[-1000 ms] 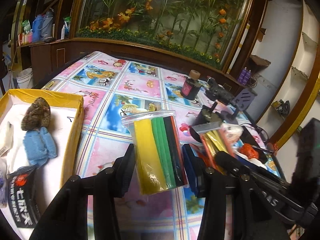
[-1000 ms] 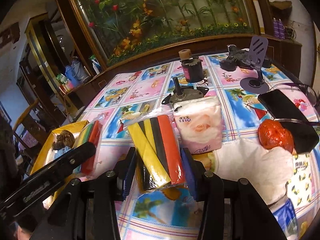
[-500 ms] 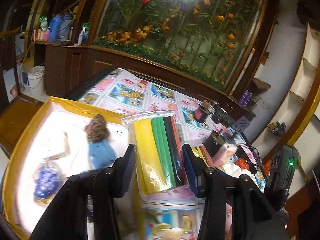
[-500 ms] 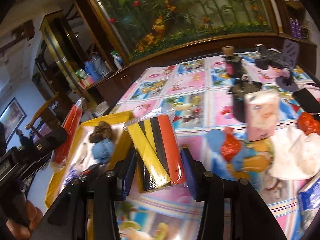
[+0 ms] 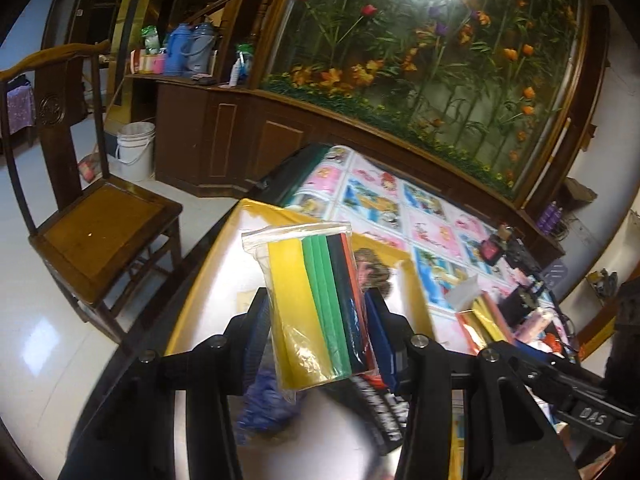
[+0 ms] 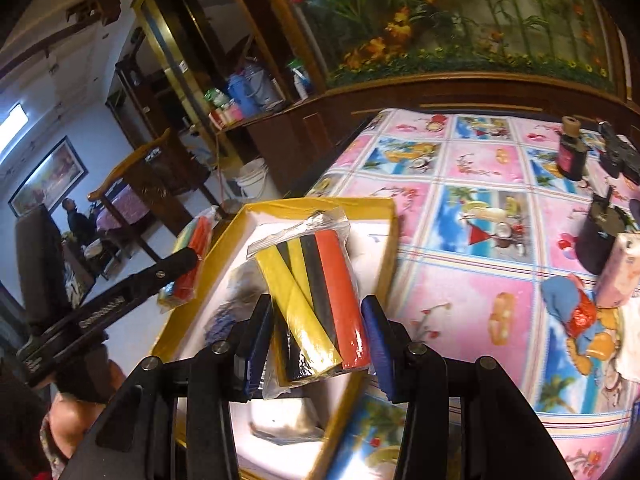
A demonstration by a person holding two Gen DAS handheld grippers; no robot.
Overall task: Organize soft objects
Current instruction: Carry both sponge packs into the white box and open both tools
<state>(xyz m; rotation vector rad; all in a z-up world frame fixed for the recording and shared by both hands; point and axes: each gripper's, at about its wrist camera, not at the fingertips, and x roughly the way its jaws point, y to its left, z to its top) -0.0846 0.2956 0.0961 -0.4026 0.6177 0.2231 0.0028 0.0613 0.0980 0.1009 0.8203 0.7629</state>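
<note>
At the tabletop's left edge sits a yellow-rimmed, white-bottomed cardboard box [image 6: 384, 216]. Above it, the left gripper [image 5: 316, 320] pinches a clear plastic bag of yellow, green and black foam strips [image 5: 316, 304]. Just to its right, the right gripper [image 6: 316, 320] pinches a clear plastic bag of yellow, black and red foam strips [image 6: 316, 292] over the box's near part, beside the flowered pink-and-blue tablecloth [image 6: 472, 184].

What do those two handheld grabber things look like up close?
Both are black plastic. The left gripper and right gripper each have two chunky fingers lined with blue pads, joined by silver round-headed bolts. Seen from the right wrist, the left tool's long black body carries white lettering, too blurred to read. No cables or sleeves show.
</note>
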